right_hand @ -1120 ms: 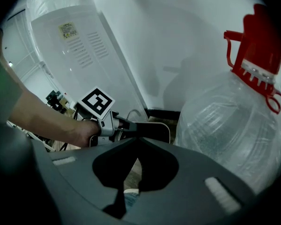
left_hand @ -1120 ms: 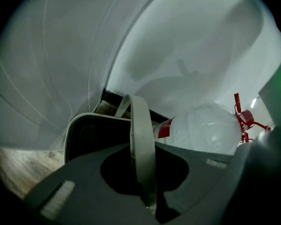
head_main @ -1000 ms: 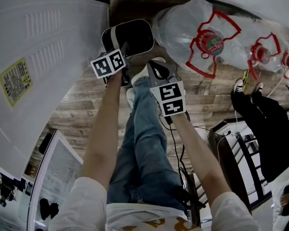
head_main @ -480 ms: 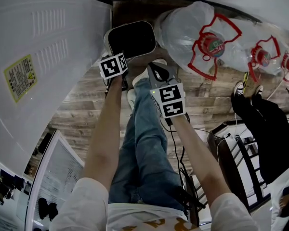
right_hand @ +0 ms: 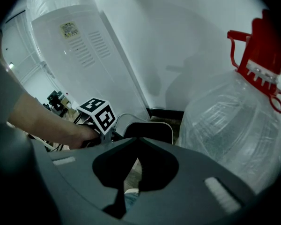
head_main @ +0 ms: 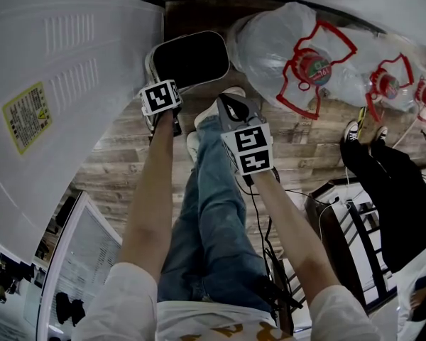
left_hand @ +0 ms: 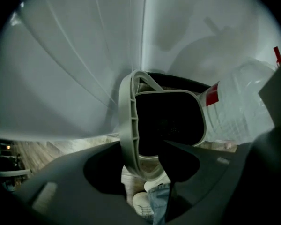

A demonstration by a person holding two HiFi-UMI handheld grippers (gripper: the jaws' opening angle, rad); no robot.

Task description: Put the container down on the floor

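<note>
Looked steeply down past two bare forearms and blue jeans [head_main: 213, 204] onto a wood-plank floor [head_main: 121, 158]. Held a container [head_main: 192, 59], pale grey at the rim and dark inside, in the left gripper [left_hand: 147, 148], clenched on the near edge of that rim with one jaw outside the wall and one inside. Hung low by the floor, tipped so that its opening faced up and back toward the holder; impossible to tell whether its base touched the planks. Sat in the corner by the wall, close between a tall white appliance [head_main: 64, 77] with vent slots and a yellow label [head_main: 25, 119] on the left and a large clear water bottle [head_main: 280, 45] with a red cap and handle on the right. Carried the right gripper [right_hand: 131, 142] closed and empty, tips together, near the container's right corner but apart from it, above a white shoe [head_main: 204, 114]. Showed more bottles farther right, and a second person's dark trousers and sneakers [head_main: 355, 126] at the right edge.
</note>
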